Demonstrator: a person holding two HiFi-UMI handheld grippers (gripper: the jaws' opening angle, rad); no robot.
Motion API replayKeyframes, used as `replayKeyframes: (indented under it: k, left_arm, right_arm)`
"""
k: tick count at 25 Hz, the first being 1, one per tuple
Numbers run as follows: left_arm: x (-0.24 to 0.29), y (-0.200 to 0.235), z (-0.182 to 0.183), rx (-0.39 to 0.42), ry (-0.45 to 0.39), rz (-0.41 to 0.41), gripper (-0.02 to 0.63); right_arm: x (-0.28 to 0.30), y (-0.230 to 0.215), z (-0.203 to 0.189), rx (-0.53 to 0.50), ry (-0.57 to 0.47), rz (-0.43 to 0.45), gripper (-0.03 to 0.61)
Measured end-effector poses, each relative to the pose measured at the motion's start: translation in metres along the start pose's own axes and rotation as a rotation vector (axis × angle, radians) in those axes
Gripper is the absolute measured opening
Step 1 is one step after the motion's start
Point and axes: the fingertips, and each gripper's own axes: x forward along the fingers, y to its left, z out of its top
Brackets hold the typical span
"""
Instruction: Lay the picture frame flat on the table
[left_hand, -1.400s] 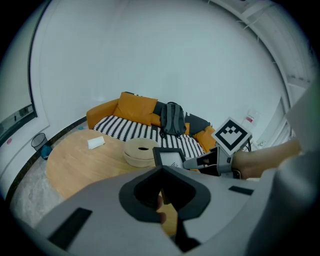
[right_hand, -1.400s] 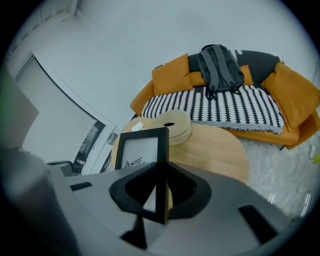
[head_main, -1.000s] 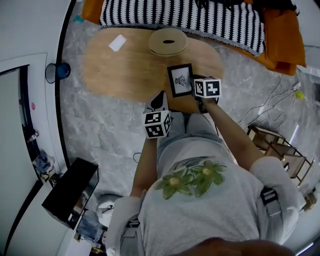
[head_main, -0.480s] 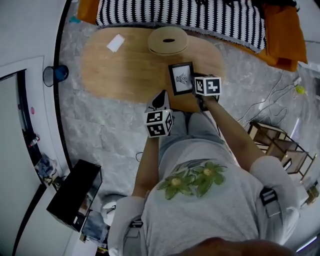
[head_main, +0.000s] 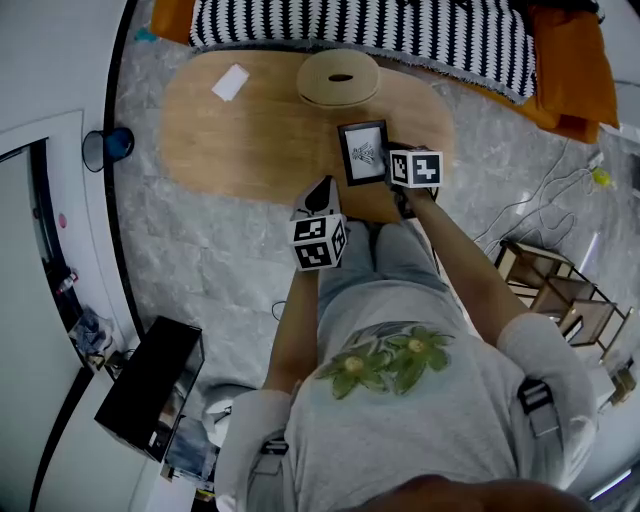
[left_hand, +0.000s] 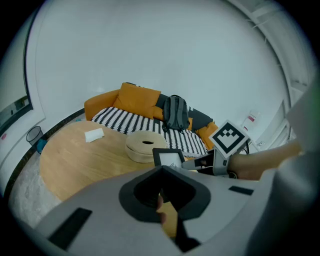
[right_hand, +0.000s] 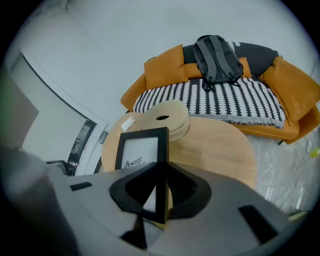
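While in right hand-held gripper (right_hand: 159, 198), picture frame (right_hand: 140, 150) over table (head_main: 250, 135)

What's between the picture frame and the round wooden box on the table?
Nothing. In the head view only a bare strip of the wooden table separates the picture frame from the round wooden box.

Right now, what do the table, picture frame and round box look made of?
Table: wood or wood veneer, matt; even light tan with faint streaks.
Picture frame: black matt border, wood or plastic, can't tell which; white print inside, glazing not discernible.
Round box: pale beige, matt, possibly wood or bamboo; oval slot in its lid.
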Motion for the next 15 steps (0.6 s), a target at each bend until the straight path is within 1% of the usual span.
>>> replayKeyframes:
  k: [9,15]
  left_arm:
    - [0.008,0.004,0.001,0.003,0.012,-0.009,0.015]
    - [0.019,0.007,0.001,0.033,0.03,-0.004,0.015]
  right_arm:
    - [0.011,-0.004,0.0,0.013,0.004,-0.008,0.072]
    - [0.023,-0.01,0.0,0.027,0.013,-0.009,0.072]
